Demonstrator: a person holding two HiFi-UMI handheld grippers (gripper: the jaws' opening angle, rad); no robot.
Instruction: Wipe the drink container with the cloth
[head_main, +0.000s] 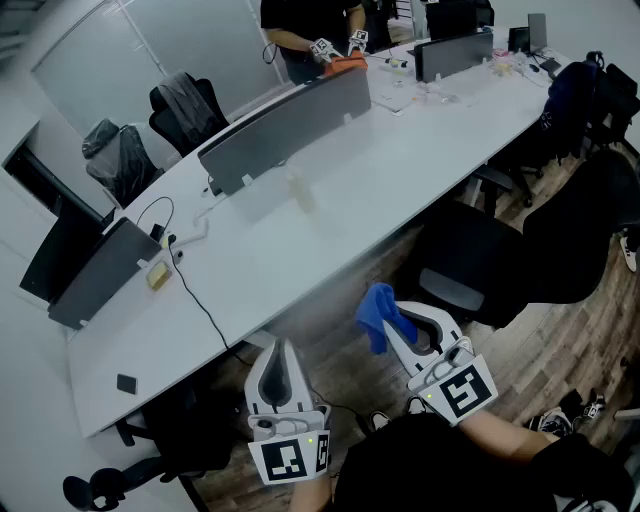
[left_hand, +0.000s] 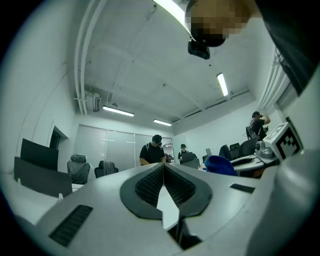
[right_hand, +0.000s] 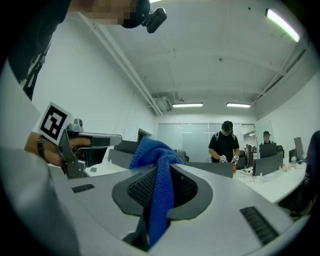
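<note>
The task stands at its opening step, as I judge it: the cloth is in hand but no wiping is under way. In the head view the right gripper (head_main: 396, 318) sits at about 5 o'clock from the picture's centre, its jaws clamped on the blue cloth (head_main: 377, 314), which bunches above the pads and hangs down between them in the right gripper view. The left gripper (head_main: 283, 347) lies at about 7 o'clock, its jaws pressed together with nothing between them. Both are held low, off the near edge of the long white desk (head_main: 430, 165), above the wooden floor. The likely drink container (head_main: 300, 190) is a pale upright thing standing on the desk at about 12 o'clock from the grippers, just in front of the grey divider panel (head_main: 290, 125) and well apart from both; it is too blurred to be sure of. The next move probably calls for lifting both grippers toward it, opening the left jaws to steady it, and bringing the cloth against its side.
</note>
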